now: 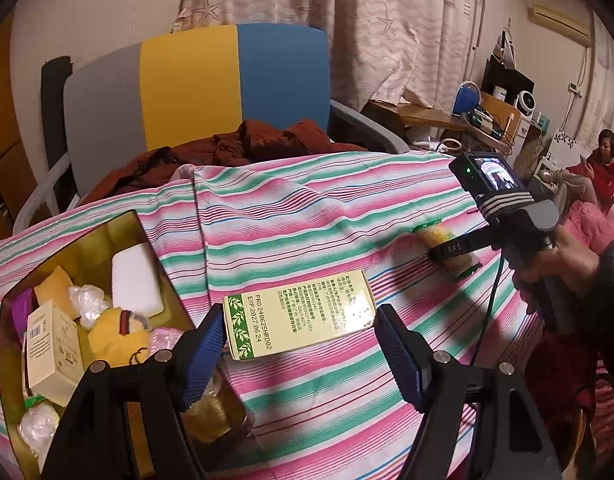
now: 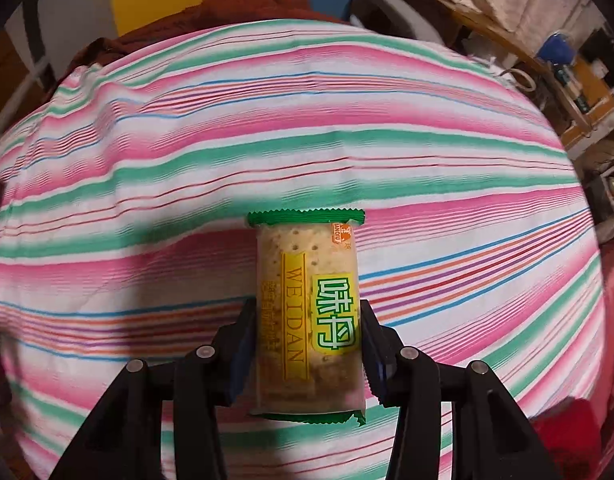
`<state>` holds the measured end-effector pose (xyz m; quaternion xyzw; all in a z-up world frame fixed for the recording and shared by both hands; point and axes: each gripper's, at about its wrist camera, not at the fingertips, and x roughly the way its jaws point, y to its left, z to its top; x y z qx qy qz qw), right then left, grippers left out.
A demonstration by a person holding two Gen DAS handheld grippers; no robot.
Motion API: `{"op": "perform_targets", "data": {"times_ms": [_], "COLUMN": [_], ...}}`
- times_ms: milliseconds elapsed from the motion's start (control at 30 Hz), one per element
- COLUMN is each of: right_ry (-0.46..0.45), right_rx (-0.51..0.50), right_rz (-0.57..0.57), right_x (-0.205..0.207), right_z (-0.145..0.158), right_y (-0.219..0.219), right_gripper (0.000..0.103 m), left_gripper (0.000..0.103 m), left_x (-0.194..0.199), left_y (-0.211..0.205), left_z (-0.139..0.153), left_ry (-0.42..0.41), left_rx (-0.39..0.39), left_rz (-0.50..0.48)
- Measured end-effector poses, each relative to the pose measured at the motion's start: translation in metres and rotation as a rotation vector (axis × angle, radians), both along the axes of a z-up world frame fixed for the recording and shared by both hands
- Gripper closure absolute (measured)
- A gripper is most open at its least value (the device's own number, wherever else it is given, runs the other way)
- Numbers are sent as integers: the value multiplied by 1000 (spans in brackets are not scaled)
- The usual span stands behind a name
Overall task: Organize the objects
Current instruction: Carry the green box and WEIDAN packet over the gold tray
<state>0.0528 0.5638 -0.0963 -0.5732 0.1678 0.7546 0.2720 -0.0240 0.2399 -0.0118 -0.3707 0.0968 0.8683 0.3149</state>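
A cream box with green trim lies on the striped cloth, printed side up. My left gripper is open, its blue-padded jaws standing at either end of the box. At the left is a gold tray holding a white block, a yellow plush toy, another cream box and plastic-wrapped items. To the right, a cracker packet rests on the cloth. My right gripper is shut on the cracker packet, which points away between the fingers.
A chair with a grey, yellow and blue back stands behind the table, a rust-red jacket on its seat. A hand holds the right gripper. A cluttered desk and a seated person are far right.
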Motion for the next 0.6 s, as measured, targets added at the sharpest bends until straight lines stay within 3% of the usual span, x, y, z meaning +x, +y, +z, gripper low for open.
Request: {"op": "perform_targets", "data": {"times_ms": [300,600], "right_ry": [78,251], "right_rx": [-83,-101], "right_rz": [100,199], "right_x": [-21,-29], "right_z": [9,53], "right_y": [-61,-134], "right_gripper": [55,55], "left_gripper": [27,27], "left_x": [1,-2], "left_y": [-29,-85], "left_z": [-1,12], "left_ry": [-7,10], "left_rx": [20,69], "left_rz": [43,152]}}
